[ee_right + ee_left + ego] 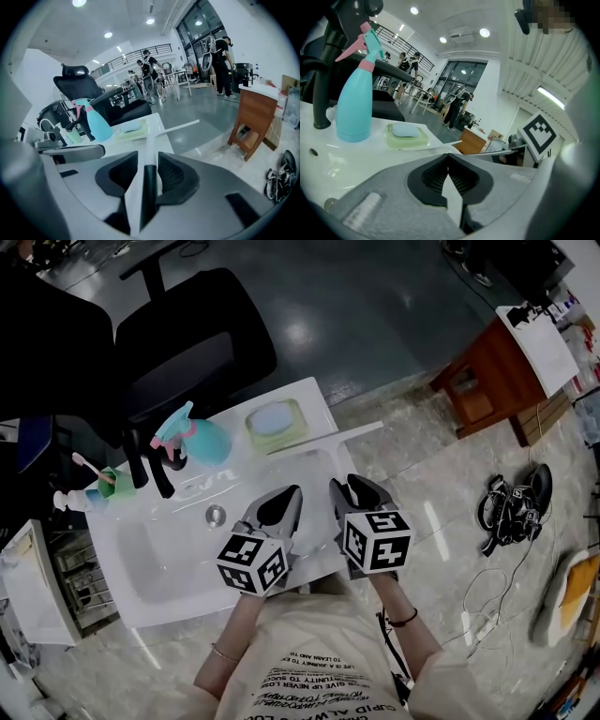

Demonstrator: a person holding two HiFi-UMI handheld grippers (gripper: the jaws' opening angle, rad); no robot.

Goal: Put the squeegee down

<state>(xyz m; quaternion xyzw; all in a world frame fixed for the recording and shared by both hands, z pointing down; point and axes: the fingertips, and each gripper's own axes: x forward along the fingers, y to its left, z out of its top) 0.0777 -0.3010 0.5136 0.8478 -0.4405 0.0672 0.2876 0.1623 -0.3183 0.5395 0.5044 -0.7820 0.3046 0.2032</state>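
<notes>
Squeegee [354, 433] handle sits inside the spread right claw [349, 486], blade across the far sink [311, 396] rim. Left claw [291, 493] is pressed together.

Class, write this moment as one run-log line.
squeegee: lying on sink edge | right gripper: open, handle between jaws | left gripper: shut, empty

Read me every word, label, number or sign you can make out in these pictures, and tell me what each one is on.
Shirt: several lines of capital print, upside down in the head view, too small to read reliably.
Left marker cube and right marker cube: black-and-white square patterns, no letters.
Spray bottle: no label shows.
Nothing else carries readable text.
</notes>
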